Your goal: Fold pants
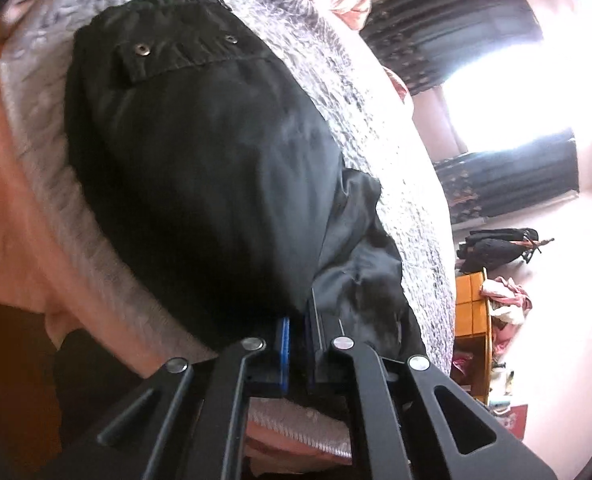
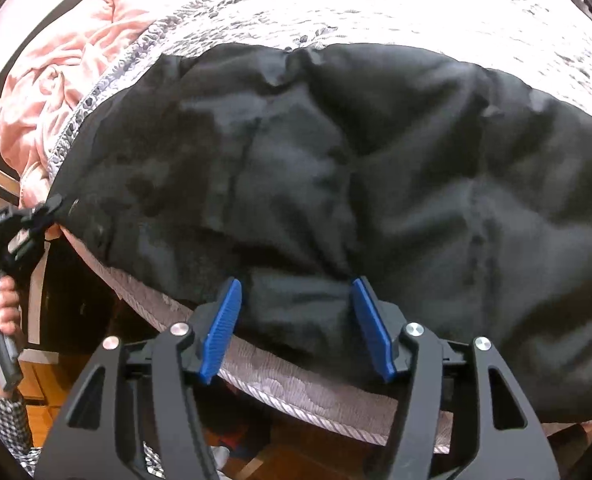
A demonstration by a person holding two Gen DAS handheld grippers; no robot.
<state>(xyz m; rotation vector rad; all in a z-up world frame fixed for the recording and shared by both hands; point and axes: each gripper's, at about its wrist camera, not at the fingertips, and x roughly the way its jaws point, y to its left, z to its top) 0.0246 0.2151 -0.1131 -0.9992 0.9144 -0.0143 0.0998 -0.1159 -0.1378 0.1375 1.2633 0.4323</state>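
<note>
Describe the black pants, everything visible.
The black pants are dark woven fabric, wrinkled, spread across the grey patterned bedspread. A flap pocket with a metal snap shows near one end. The left gripper is shut on one edge. The right gripper straddles a bunched fold at the near edge, jaws open.

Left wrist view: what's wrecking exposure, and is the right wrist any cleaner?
Left wrist: the window blows out to white, flaring over the curtains, and the black pants sink to near-featureless dark; slight blur overall. Right wrist: the bedspread clips to white at the top, but folds in the pants read better. Both show heavy fisheye bending.
</note>
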